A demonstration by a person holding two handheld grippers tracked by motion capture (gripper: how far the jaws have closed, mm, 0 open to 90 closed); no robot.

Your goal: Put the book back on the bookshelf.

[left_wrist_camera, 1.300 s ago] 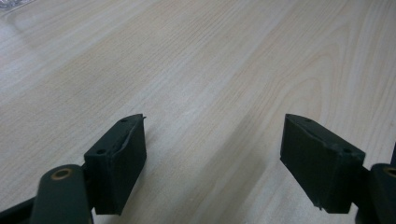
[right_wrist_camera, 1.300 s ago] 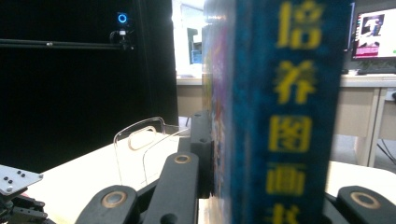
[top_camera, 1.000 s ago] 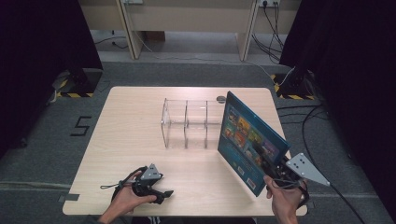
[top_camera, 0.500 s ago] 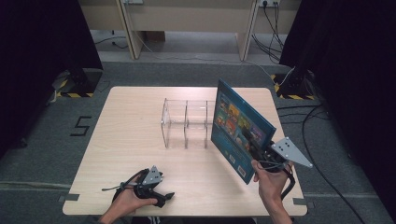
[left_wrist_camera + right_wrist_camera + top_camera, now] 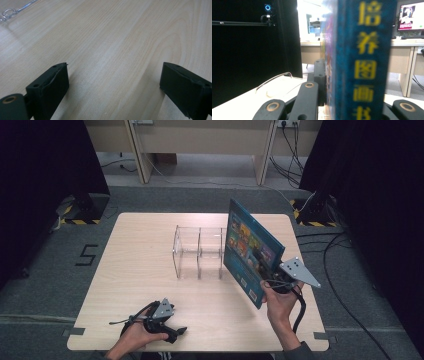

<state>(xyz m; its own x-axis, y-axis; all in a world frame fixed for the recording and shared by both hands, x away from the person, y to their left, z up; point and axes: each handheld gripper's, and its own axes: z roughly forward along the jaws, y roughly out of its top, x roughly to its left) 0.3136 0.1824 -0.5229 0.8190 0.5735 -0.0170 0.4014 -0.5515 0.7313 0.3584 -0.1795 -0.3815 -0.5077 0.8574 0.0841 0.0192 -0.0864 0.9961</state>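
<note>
**Trainee:** What have you got in hand right now?

**Me:** My right tongs (image 5: 274,282) are clamped on the lower corner of a blue picture book (image 5: 251,251), spine toward the camera that rides on them. The book (image 5: 359,60) stands nearly upright off the tabletop (image 5: 130,265), tilted a little, its far edge just beside the right end of the clear plastic rack (image 5: 199,251). I judge the step is to slot it into one of the rack's compartments.

**Trainee:** And your left tongs?

**Me:** The left tongs (image 5: 113,87) have just been opening; their jaws now stand apart with nothing between them, low over bare wood near my edge, well apart from the rack.

**Trainee:** How do you do the slotting well?

**Me:** First I'd square the book to the dividers, because it sits at an angle to them now. Then I'd carry it above the rack's top edge, line the bottom edge up over one gap and lower it straight. I hold it by one corner, so it may swing; slow moves help.

**Trainee:** Anything that could go wrong?

**Me:** The rack looks light, so a nudge could slide it. I'd bring the left tongs up to steady its near wall before lowering.
</note>
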